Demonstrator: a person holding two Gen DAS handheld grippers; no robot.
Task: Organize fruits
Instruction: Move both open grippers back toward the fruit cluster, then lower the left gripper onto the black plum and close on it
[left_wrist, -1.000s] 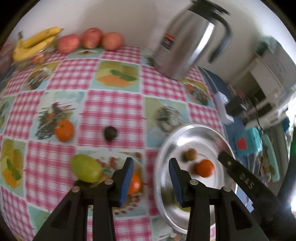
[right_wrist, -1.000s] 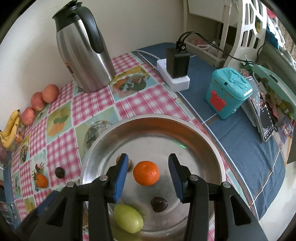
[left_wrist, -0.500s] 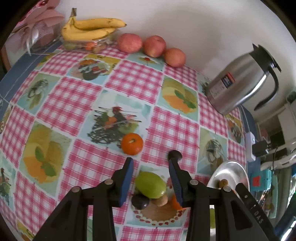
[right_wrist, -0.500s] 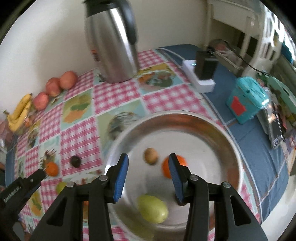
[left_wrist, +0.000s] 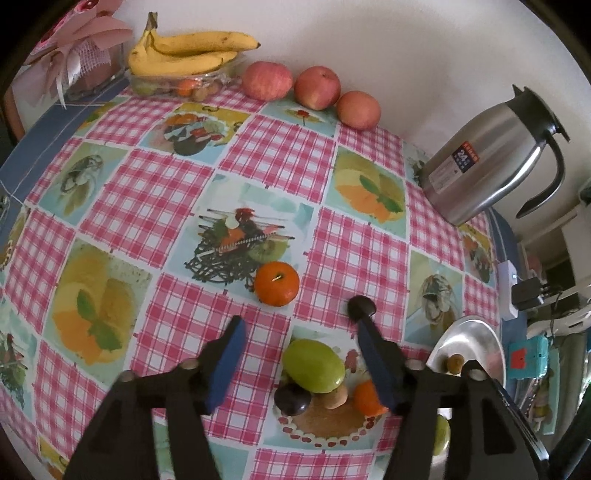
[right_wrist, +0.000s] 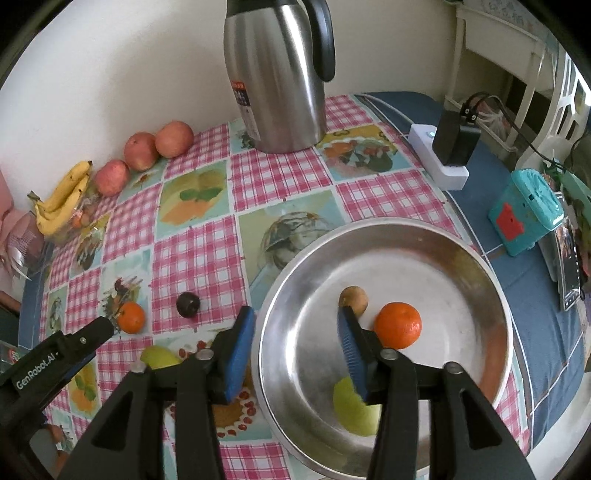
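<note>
Two tongs hang over the table, both spread wide and gripping nothing. The left tongs (left_wrist: 299, 347) point down at a green fruit (left_wrist: 314, 365) lying between their blue pads, with a dark plum (left_wrist: 291, 398), a small brown fruit (left_wrist: 336, 397) and an orange piece (left_wrist: 365, 397) just beside it; a tangerine (left_wrist: 277, 283) sits a little farther ahead. The right tongs (right_wrist: 295, 343) straddle the near rim of the steel bowl (right_wrist: 491, 295), which holds a tangerine (right_wrist: 398, 325), a brown fruit (right_wrist: 354, 300) and a green fruit (right_wrist: 351, 410). Pink checked cloth (left_wrist: 155, 206) covers the table. Against the wall stand bananas (left_wrist: 188, 51), three apples (left_wrist: 317, 86) and a steel jug (right_wrist: 277, 74).
</note>
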